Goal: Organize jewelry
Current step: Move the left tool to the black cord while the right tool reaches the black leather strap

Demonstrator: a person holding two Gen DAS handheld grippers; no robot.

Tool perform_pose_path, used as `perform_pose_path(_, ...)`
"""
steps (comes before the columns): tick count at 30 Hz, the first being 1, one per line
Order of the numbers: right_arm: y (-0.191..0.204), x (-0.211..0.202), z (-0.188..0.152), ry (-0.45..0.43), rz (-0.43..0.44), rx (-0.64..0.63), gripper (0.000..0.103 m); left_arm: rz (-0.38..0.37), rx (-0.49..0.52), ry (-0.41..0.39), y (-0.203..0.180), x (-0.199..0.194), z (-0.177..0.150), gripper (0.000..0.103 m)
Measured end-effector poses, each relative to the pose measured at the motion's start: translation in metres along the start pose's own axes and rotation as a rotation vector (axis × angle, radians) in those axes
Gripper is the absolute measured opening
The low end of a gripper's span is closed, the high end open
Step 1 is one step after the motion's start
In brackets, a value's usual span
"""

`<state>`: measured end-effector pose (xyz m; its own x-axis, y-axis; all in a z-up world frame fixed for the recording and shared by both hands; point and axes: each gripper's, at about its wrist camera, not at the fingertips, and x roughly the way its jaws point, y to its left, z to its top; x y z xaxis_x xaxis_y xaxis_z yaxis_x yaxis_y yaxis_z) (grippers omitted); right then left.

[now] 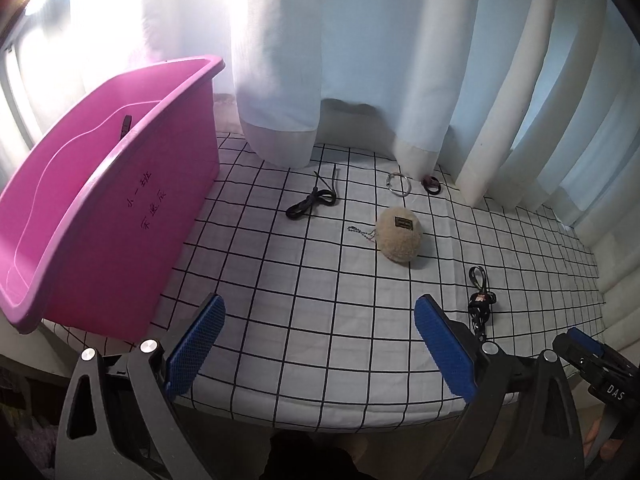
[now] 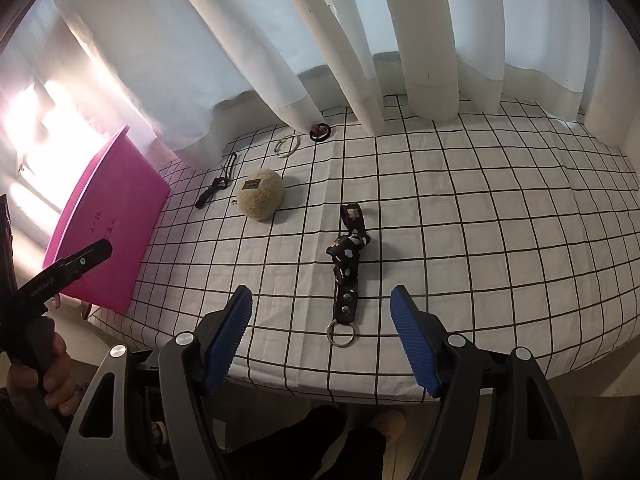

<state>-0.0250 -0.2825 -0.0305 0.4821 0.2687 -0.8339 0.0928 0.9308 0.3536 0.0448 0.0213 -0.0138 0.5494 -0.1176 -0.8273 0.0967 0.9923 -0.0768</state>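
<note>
On a white grid-patterned cloth (image 1: 320,280) lie a black patterned key strap (image 2: 346,256) with a metal ring, a beige plush keychain (image 2: 260,194), a black cord (image 2: 216,188), a silver bangle (image 2: 287,145) and a dark hair tie (image 2: 320,132). My right gripper (image 2: 320,294) hovers open at the near edge. The strap's ring end lies between its blue pads, untouched. My left gripper (image 1: 320,308) is open and empty over bare cloth, with the plush keychain (image 1: 400,236) ahead and the strap (image 1: 480,304) just right of its right finger. A pink bin (image 1: 120,200) stands at the left.
White curtains (image 1: 360,80) hang along the back and touch the cloth near the bangle (image 1: 398,184) and hair tie (image 1: 432,185). A dark item (image 1: 125,126) shows inside the bin. A hand (image 2: 48,368) holds the left tool. The table's front edge runs just beneath both grippers.
</note>
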Motion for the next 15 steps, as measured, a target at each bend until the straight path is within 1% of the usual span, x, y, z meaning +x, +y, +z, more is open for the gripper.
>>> perform_pose_path(4, 0.002, 0.015, -0.002, -0.024, -0.026, 0.064, 0.069, 0.016, 0.056, -0.021, 0.004, 0.027, 0.012, 0.095)
perform_pose_path(6, 0.005, 0.025, -0.002, -0.029, -0.04, 0.083, 0.069, 0.008, 0.072, -0.032, 0.007, 0.043, 0.021, 0.095)
perform_pose_path(8, 0.008, 0.037, -0.001, -0.026, -0.071, 0.094, 0.069, 0.002, 0.084, -0.046, 0.011, 0.06, 0.031, 0.095)
perform_pose_path(11, 0.01, 0.054, 0.001, -0.034, -0.103, 0.13, 0.069, -0.018, 0.104, -0.042, 0.016, 0.089, 0.044, 0.095)
perform_pose_path(13, 0.009, 0.065, 0.002, -0.046, -0.136, 0.151, 0.069, -0.018, 0.124, -0.053, 0.018, 0.107, 0.05, 0.095)
perform_pose_path(15, 0.007, 0.075, 0.002, -0.052, -0.159, 0.178, 0.069, -0.014, 0.141, -0.047, 0.018, 0.127, 0.056, 0.095)
